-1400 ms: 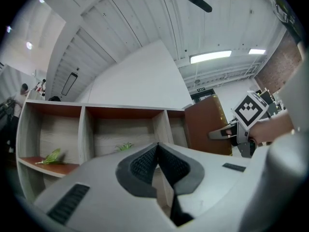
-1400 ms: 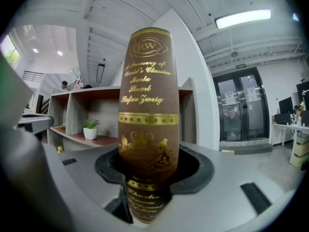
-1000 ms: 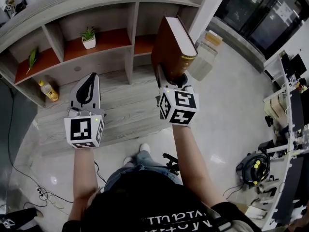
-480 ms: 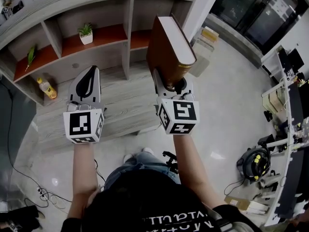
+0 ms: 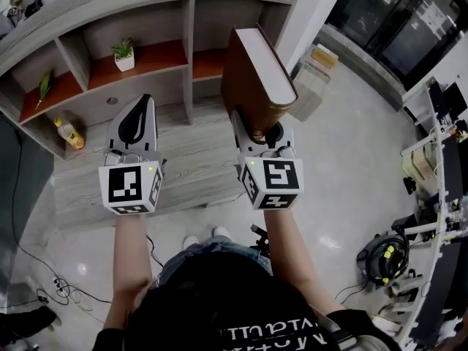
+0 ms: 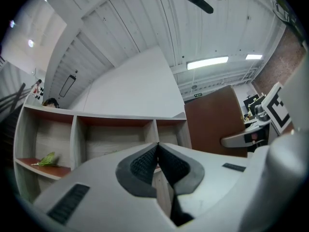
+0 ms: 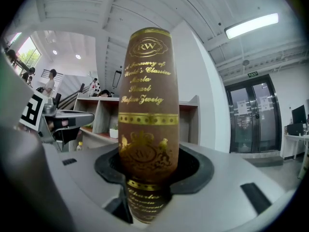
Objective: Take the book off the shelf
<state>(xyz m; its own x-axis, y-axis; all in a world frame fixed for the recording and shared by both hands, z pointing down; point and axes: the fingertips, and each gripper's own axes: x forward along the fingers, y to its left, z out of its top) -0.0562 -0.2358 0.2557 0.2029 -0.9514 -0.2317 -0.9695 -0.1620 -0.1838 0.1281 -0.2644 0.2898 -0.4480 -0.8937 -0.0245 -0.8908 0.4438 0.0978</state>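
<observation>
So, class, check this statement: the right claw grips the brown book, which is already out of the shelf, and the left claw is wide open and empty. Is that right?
One thing is wrong. The left claw is shut, not wide open: the left gripper view shows its pads meeting with nothing between them. The rest stands: the right claw grips the brown book, out of the shelf.

Your book (image 5: 257,79) is a thick brown hardback with gold lettering on the spine and pale page edges. It stands upright, clear of the shelf (image 5: 189,57) at its 10 o'clock, its lower end clamped in your right tool (image 5: 262,131).
</observation>
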